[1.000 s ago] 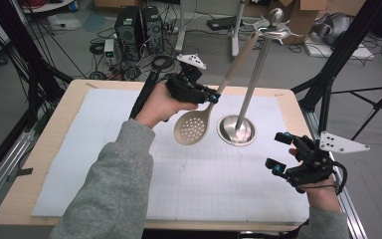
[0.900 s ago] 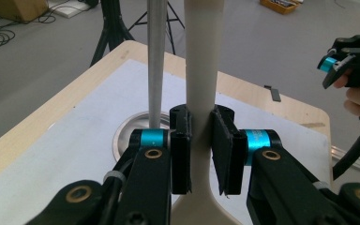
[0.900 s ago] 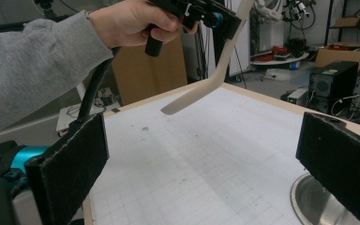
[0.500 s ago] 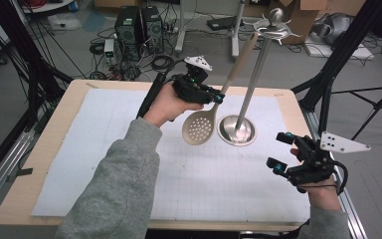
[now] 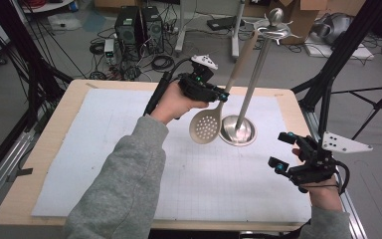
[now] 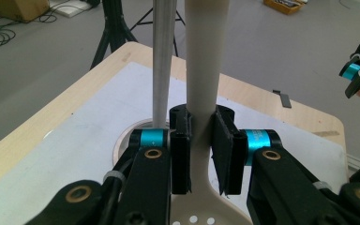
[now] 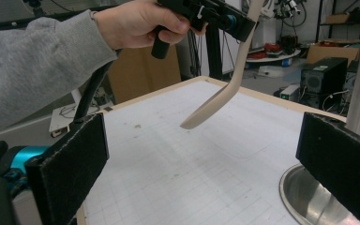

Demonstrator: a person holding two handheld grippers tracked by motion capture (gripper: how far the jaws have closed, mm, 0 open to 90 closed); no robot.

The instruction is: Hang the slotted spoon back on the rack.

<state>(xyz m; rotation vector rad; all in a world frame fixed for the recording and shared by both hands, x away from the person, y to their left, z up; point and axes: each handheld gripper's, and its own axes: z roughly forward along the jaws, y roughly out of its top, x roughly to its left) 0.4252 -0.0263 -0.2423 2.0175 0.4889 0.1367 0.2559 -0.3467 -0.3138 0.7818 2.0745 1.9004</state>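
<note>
A beige slotted spoon [image 5: 206, 127] hangs in the air with its bowl down and its handle [image 6: 204, 70] rising toward the hooks on top of a metal stand [image 5: 251, 84]. My left gripper [image 5: 221, 95] is shut on the handle just above the bowl, and both pads [image 6: 180, 150] press on it. The stand's pole [image 6: 161, 70] runs right beside the handle. The stand's round base [image 5: 237, 132] rests on the white mat. My right gripper [image 5: 280, 150] sits open at the table's right edge, with nothing between its pads [image 7: 70, 173].
A white gridded mat [image 5: 129, 164] covers most of the wooden table [image 5: 74, 99]. Tripod legs and black frame posts [image 5: 338, 64] stand off the right side. Computer boxes and cables [image 5: 139, 25] lie on the floor beyond the far edge.
My left gripper has carried the spoon a little to the right, closer to the stand's pole. The right gripper has stayed where it was.
</note>
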